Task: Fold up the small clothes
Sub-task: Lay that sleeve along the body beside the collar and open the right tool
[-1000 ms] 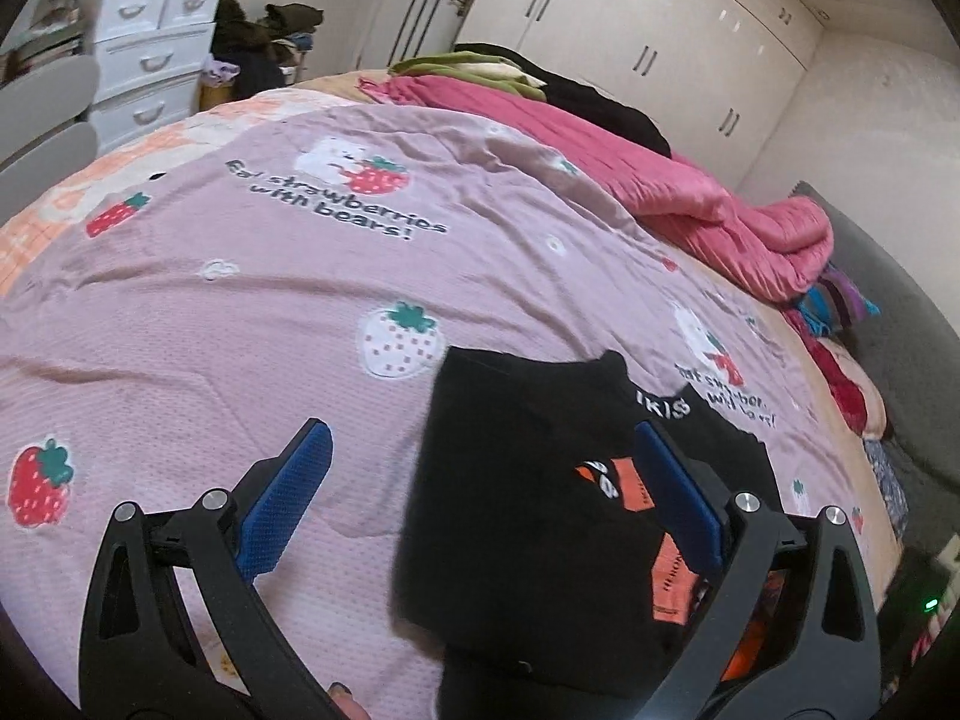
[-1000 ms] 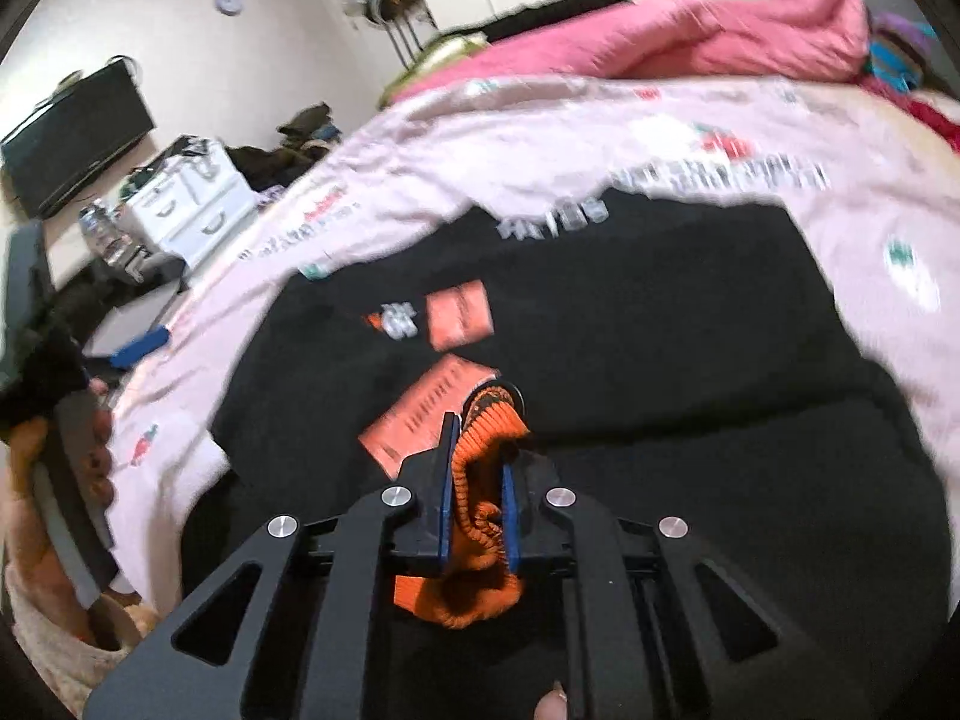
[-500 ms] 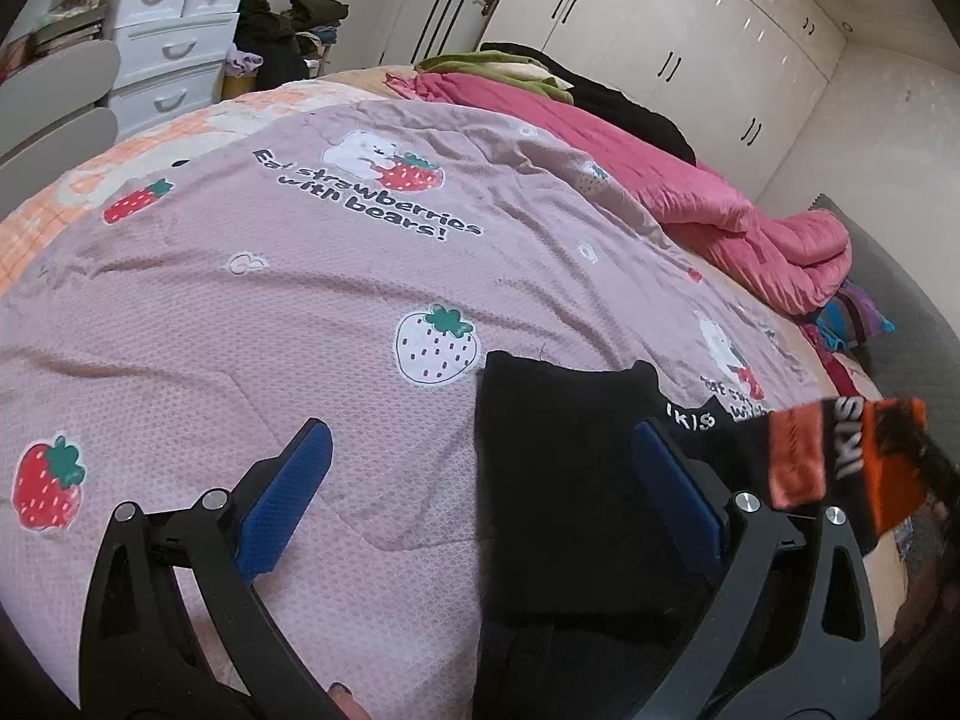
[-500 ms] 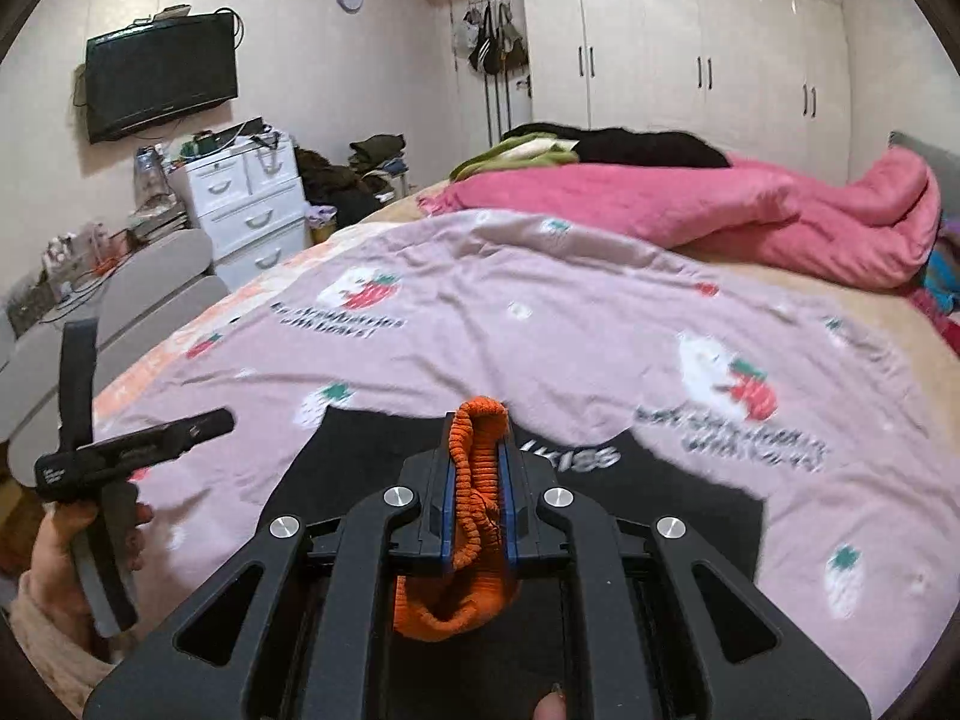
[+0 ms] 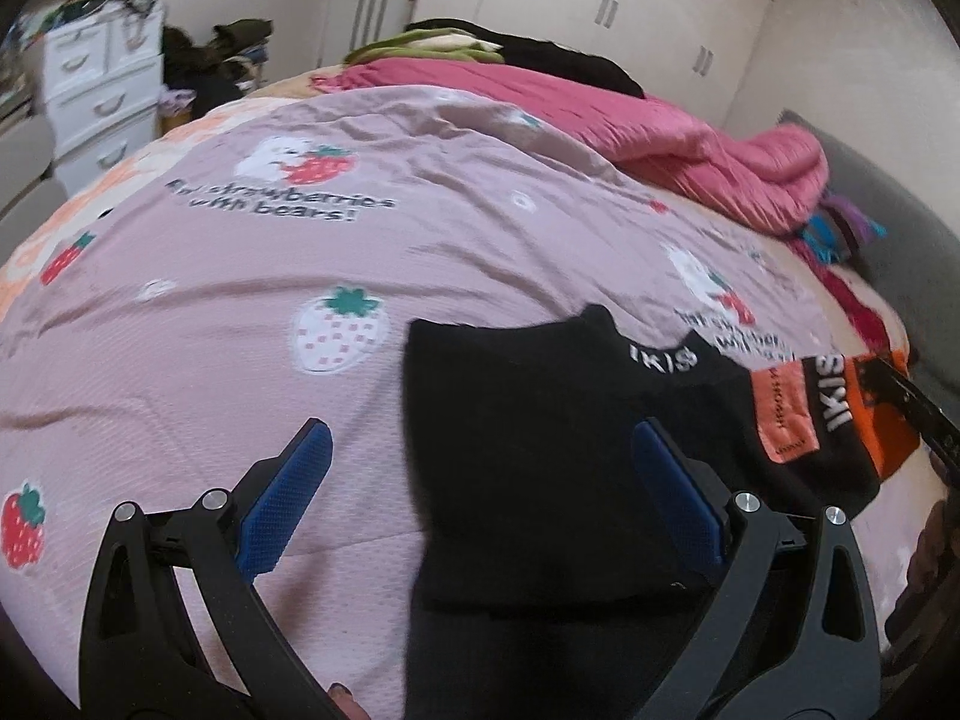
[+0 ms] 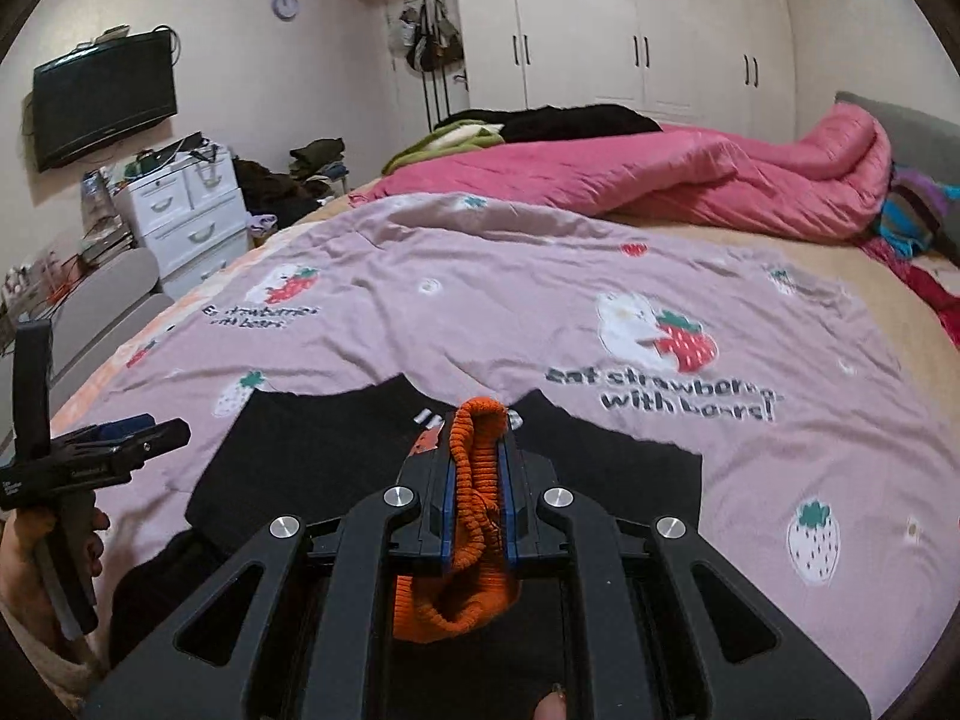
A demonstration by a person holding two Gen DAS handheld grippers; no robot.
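Note:
A small black garment [image 5: 540, 450] with white "IKIS" lettering and orange patches lies on the pink strawberry bedspread [image 5: 270, 276]. My left gripper [image 5: 480, 480] is open and empty, low over the garment's near left part. My right gripper [image 6: 478, 456] is shut on the garment's orange ribbed cuff [image 6: 474, 456] and holds it lifted above the black body [image 6: 312, 450]. In the left wrist view the lifted orange and black end [image 5: 840, 408] hangs at the right, with the right gripper's body [image 5: 918, 408] beside it. The left gripper [image 6: 120, 438] shows at the left of the right wrist view.
A crumpled pink duvet [image 6: 690, 180] and dark clothes [image 6: 558, 120] lie at the bed's far side. A white drawer unit [image 6: 186, 210] and grey chair backs [image 6: 102, 300] stand left of the bed. White wardrobes [image 6: 630, 30] line the back wall.
My right gripper has lifted the orange cuff up off the garment and drawn it back toward the near right. My left gripper stayed open and shifted slightly over the garment's left part.

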